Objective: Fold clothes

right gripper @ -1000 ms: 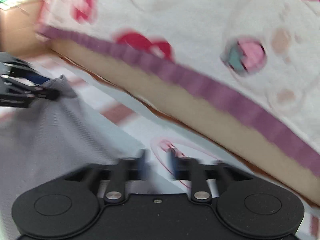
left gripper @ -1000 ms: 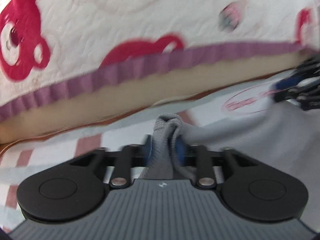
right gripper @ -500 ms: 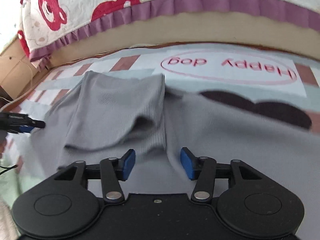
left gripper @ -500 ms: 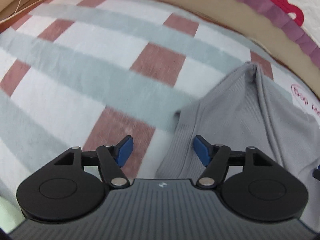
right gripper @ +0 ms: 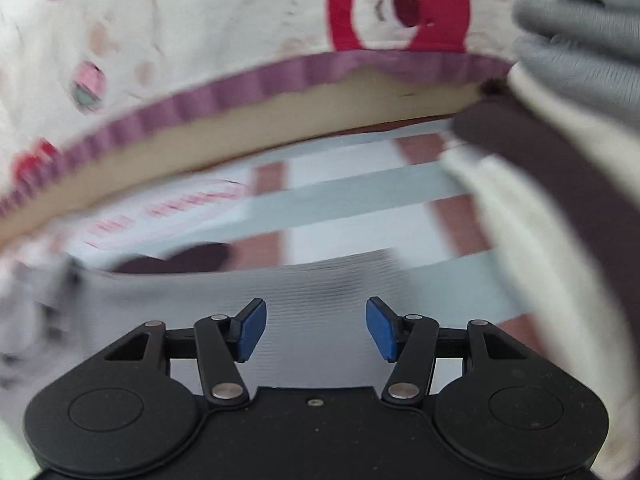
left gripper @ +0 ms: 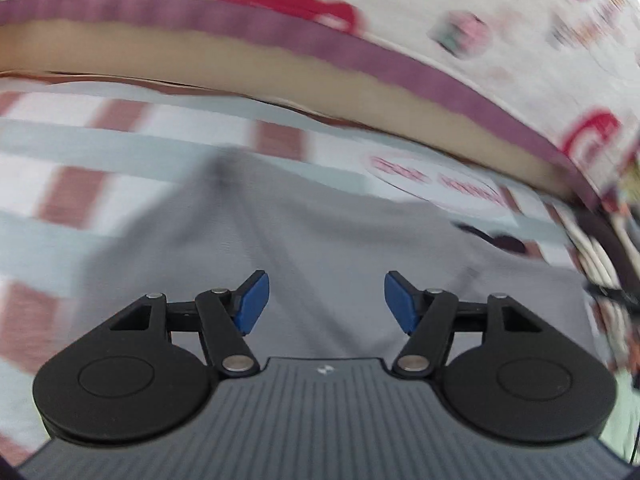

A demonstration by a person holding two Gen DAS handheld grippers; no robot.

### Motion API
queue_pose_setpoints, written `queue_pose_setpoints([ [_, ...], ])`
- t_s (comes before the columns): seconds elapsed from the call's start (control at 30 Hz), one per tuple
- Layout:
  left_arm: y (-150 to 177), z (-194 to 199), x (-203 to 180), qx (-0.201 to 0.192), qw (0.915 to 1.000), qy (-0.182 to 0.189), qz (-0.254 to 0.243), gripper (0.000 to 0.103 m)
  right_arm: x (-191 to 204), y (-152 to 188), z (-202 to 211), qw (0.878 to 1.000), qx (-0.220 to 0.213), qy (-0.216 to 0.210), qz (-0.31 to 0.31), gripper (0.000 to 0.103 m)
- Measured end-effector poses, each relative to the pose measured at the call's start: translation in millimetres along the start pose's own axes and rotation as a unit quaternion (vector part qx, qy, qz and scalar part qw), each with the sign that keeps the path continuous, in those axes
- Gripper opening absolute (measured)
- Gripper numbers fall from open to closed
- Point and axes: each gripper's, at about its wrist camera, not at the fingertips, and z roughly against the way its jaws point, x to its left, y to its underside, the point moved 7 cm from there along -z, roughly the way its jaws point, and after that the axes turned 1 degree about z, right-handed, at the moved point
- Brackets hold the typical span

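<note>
Grey ribbed knit top [left gripper: 320, 240] now lies let go on the checked red, white and grey blanket [left gripper: 132, 140]. Left gripper [left gripper: 326, 300] is closing a little, right gripper [right gripper: 316, 328] open; both empty, so another fold comes next.

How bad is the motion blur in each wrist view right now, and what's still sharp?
Left wrist view: the grey garment, checked sheet and bear-print quilt are all smeared sideways; only the left gripper is crisp. Right wrist view: the same streaking on sheet and garment, the quilt's bear face a little clearer, the right gripper sharp. Fisheye bends the quilt edge in both.
</note>
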Motion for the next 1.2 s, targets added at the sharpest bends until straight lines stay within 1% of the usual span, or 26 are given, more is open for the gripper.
queue_pose_setpoints([
  [0.07,5,-14,-22,0.009,0.9991,-0.01,-0.041,0.064,-7,-5,-9,0.999,-0.004,0.027,0.046,0.059],
  [0.1,7,-18,-29,0.01,0.9981,-0.018,-0.059,0.064,-8,-3,-15,0.998,-0.002,0.024,0.06,0.059],
  [0.13,10,-20,-35,0.009,0.9971,-0.022,-0.073,0.064,-10,1,-24,0.998,0.011,0.019,0.062,0.057],
  [0.17,12,-22,-37,0.006,0.9967,-0.021,-0.079,0.064,-15,3,-30,0.998,0.014,0.017,0.05,0.057],
  [0.2,15,-24,-36,0.006,0.9967,-0.017,-0.08,0.064,-20,6,-37,0.999,0.016,0.016,0.037,0.061],
  [0.23,17,-27,-34,0.009,0.9968,-0.014,-0.078,0.064,-24,5,-39,1.0,-0.007,0.009,0.025,0.07],
  [0.3,19,-34,-30,0.014,0.997,-0.015,-0.075,0.064,-24,1,-46,0.999,-0.033,0.0,0.021,0.072],
  [0.33,18,-38,-30,0.013,0.9973,-0.013,-0.071,0.064,-19,0,-49,0.999,-0.039,-0.01,0.035,0.052],
  [0.4,13,-46,-33,0.011,0.9981,-0.008,-0.06,0.064,-6,-13,-47,0.997,-0.039,-0.029,0.067,0.015],
  [0.43,9,-48,-36,0.005,0.9985,-0.005,-0.055,0.064,1,-19,-46,0.995,-0.039,-0.039,0.084,0.015],
  [0.47,6,-51,-40,0.002,0.9984,-0.004,-0.056,0.064,5,-30,-35,0.993,-0.066,-0.036,0.095,0.015],
  [0.5,6,-53,-44,0.003,0.998,-0.008,-0.063,0.064,1,-38,-31,0.992,-0.077,-0.026,0.094,0.014],
  [0.53,5,-56,-48,0.005,0.9975,-0.011,-0.07,0.064,-4,-46,-27,0.992,-0.086,-0.015,0.091,0.014],
  [0.6,7,-62,-55,0.012,0.9962,-0.018,-0.085,0.064,-11,-45,-40,0.995,-0.045,-0.008,0.09,0.015],
  [0.67,20,-70,-57,0.038,0.9935,-0.03,-0.103,0.064,-13,-40,-53,0.994,-0.023,0.02,0.103,0.02],
  [0.73,30,-72,-57,0.044,0.991,-0.039,-0.12,0.064,-18,-36,-51,0.996,-0.021,0.054,0.071,0.03],
  [0.77,33,-72,-58,0.047,0.9899,-0.041,-0.127,0.064,-21,-34,-50,0.996,-0.02,0.071,0.054,0.03],
  [0.8,34,-70,-60,0.049,0.9895,-0.039,-0.13,0.064,-24,-32,-48,0.995,-0.019,0.088,0.037,0.035],
  [0.87,35,-65,-63,0.05,0.9908,-0.019,-0.125,0.064,-23,-18,-19,0.996,-0.027,0.083,-0.004,0.042],
  [0.9,35,-63,-66,0.051,0.9915,-0.004,-0.119,0.064,-23,-10,-4,0.996,-0.031,0.079,-0.025,0.054],
  [0.93,35,-60,-69,0.053,0.9919,0.009,-0.115,0.064,-22,-2,11,0.995,-0.036,0.076,-0.046,0.058],
  [1.0,36,-55,-79,0.058,0.991,0.031,-0.117,0.064,-29,27,44,0.994,-0.026,0.06,-0.085,0.058],
  [1.03,39,-53,-84,0.063,0.99,0.034,-0.122,0.065,-33,43,60,0.993,-0.019,0.056,-0.104,0.06],
  [1.07,43,-53,-88,0.075,0.9886,0.028,-0.128,0.066,-38,60,73,0.989,-0.009,0.061,-0.131,0.061],
  [1.13,56,-52,-91,0.107,0.9842,-0.005,-0.141,0.066,-49,92,94,0.98,0.013,0.065,-0.19,0.062],
  [1.2,69,-49,-94,0.132,0.9781,-0.036,-0.157,0.067,-56,121,106,0.966,0.039,0.011,-0.256,0.061],
])
